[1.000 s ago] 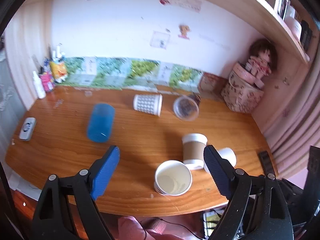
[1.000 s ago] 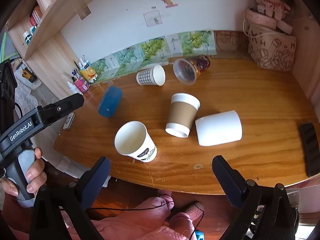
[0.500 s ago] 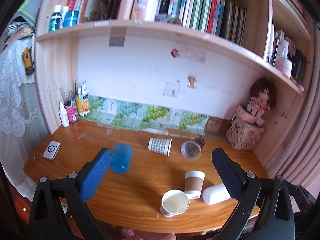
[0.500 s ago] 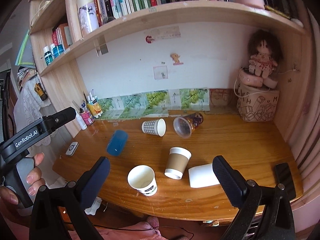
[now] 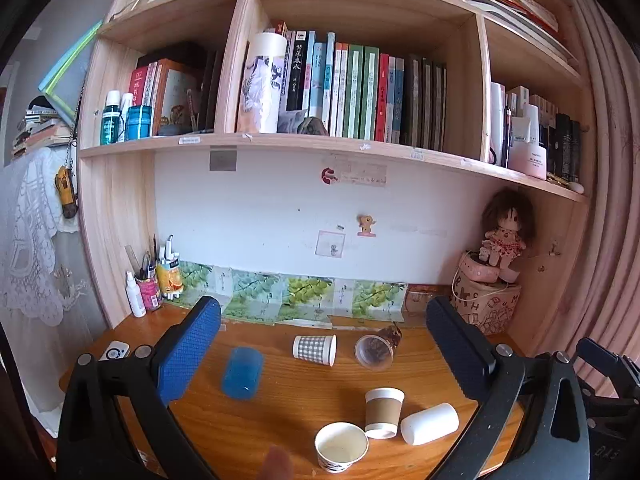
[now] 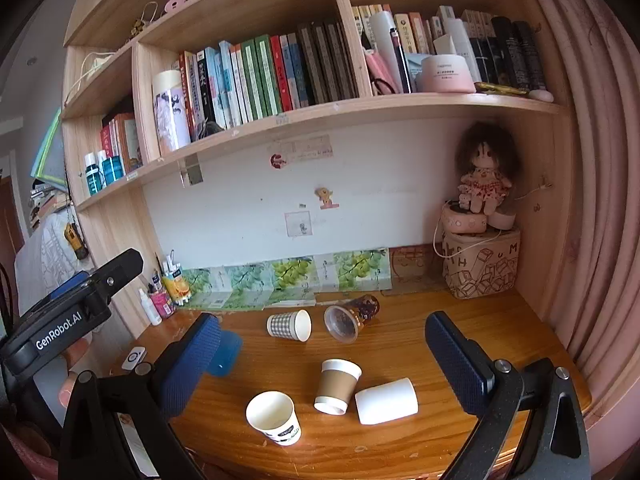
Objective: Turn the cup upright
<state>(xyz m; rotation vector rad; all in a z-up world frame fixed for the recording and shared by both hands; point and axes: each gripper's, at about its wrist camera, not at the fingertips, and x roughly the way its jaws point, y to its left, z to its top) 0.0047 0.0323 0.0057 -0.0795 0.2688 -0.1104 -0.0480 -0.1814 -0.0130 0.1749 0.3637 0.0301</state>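
Wooden bookshelf [image 5: 360, 144] across the back wall, packed with books [image 5: 352, 92]. Below it, wooden desk [image 5: 288, 400] with a leaf-print paper strip along the wall. Printed storage box [image 6: 480, 264] in the far right corner, doll [image 6: 484, 176] seated on top.

Left gripper [image 5: 320, 360] raised well above the desk, jaws spread wide, nothing between them. Right gripper [image 6: 320, 368] likewise high and wide apart, nothing held.

Six cups on the desk, none touched by either gripper:
- blue cup [image 5: 242, 372] on its side, left of centre;
- plain white cup [image 6: 386, 400] on its side, near front right;
- brown-sleeved cup [image 6: 337, 386] upside down, just beside the white one;
- white printed paper cup [image 6: 274, 416] standing upright at the front edge;
- checkered cup [image 6: 289, 325] on its side toward the back;
- clear plastic cup [image 6: 352, 318] on its side next to it.

Small white remote [image 5: 115, 350] at far left.
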